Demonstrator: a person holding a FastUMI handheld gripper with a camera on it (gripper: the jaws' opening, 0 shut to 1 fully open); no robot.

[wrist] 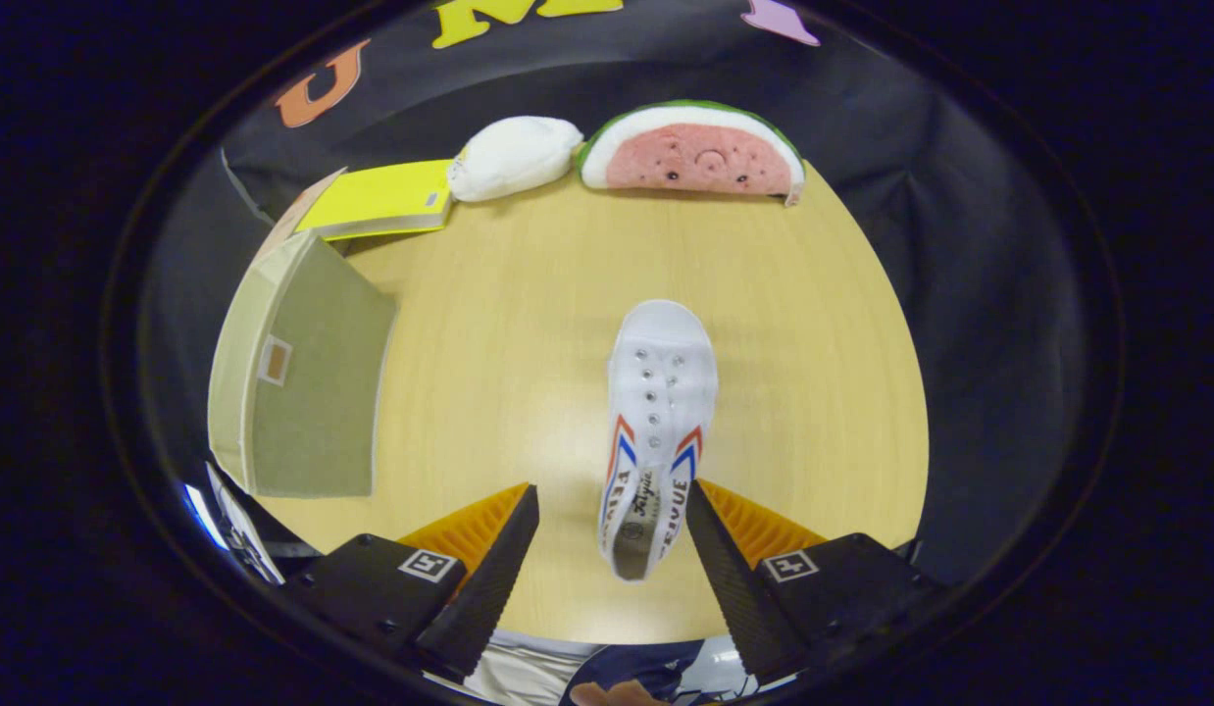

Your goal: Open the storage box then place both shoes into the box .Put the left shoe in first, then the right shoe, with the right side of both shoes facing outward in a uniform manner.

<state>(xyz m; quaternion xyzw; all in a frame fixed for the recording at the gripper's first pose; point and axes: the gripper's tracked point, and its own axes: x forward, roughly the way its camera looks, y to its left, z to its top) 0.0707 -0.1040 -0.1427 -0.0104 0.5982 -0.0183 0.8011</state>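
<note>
A white canvas shoe (656, 412) with red and blue stripes lies on the wooden table (509, 324), toe pointing away from me. Its heel end sits between my fingers, closer to the right one. My gripper (612, 510) is open, and neither finger presses on the shoe. The beige fabric storage box (303, 382) stands to the left of the fingers, its greenish lid or flap face turned toward me. I cannot tell whether the box is open.
At the table's far edge lie a yellow book (381, 199), a white pouch (514, 157) and a watermelon-slice cushion (693, 149). Bare tabletop lies between the box and the shoe. A person's clothing (607, 672) shows below the fingers.
</note>
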